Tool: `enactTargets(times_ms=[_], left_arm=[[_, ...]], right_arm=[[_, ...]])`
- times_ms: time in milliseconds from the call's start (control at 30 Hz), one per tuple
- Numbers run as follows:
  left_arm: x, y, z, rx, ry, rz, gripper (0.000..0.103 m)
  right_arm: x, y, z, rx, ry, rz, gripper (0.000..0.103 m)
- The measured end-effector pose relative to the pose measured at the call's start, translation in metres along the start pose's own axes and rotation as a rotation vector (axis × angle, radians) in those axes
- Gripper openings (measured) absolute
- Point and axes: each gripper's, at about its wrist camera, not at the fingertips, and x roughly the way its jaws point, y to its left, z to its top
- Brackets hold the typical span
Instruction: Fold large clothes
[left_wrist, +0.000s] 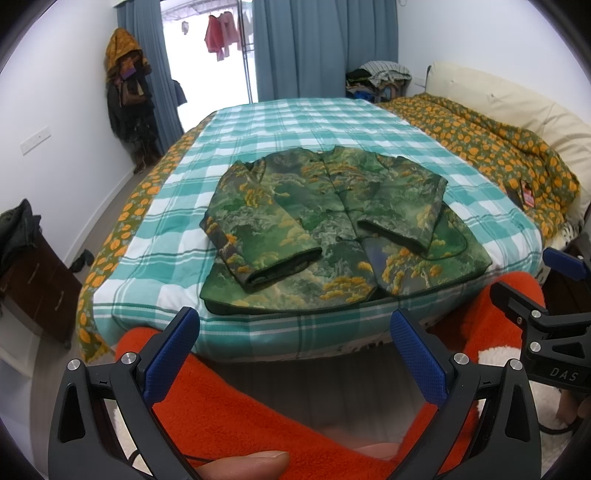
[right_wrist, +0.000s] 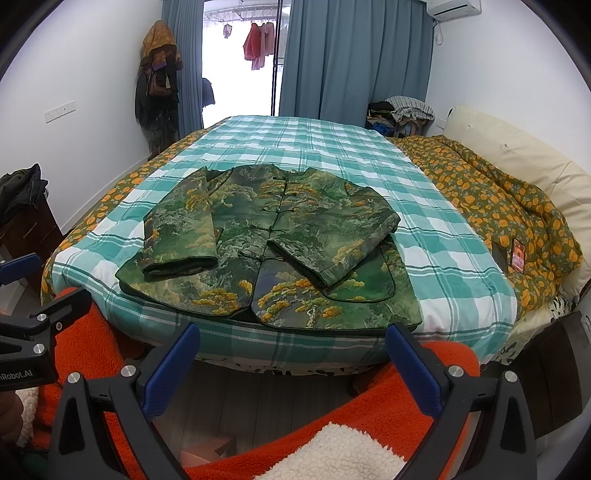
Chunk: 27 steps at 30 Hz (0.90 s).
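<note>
The jacket (left_wrist: 332, 229) lies face up near the foot edge of the bed (left_wrist: 295, 118), its hem almost at that edge and its collar pointing toward the far side. It rests on the checked sheet (left_wrist: 369, 125), with the orange-flowered quilt (left_wrist: 498, 147) pushed to the right edge, probably to leave a flat patch for folding. Both sleeves (right_wrist: 184, 236) are already laid across the front, cuffs angled toward the buttoned centre line, so the garment makes a compact block; judging by that, the sleeve folds are done and the body fold is not yet done.

The left gripper (left_wrist: 295, 354) hangs off the bed, in front of the foot edge, over the person's orange clothing, with its jaws spread wide and nothing between them. The right gripper (right_wrist: 291, 365) is likewise short of the edge, jaws wide and empty. Each sits roughly opposite one hem corner, which suits a two-handed pinch of the hem to carry it up toward the collar. The padded cloth looks thick, so a deep bite on each corner seems wise, or the layers may slide apart.
</note>
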Motion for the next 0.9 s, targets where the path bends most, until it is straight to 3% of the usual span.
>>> enactTargets(times_ms=[900], left_arm=[[0.0000,-0.0009,0.0002,0.002,0.002,0.001,0.103]], right_arm=[[0.0007,0.0004,0.0000,0.001,0.003,0.001,0.102]])
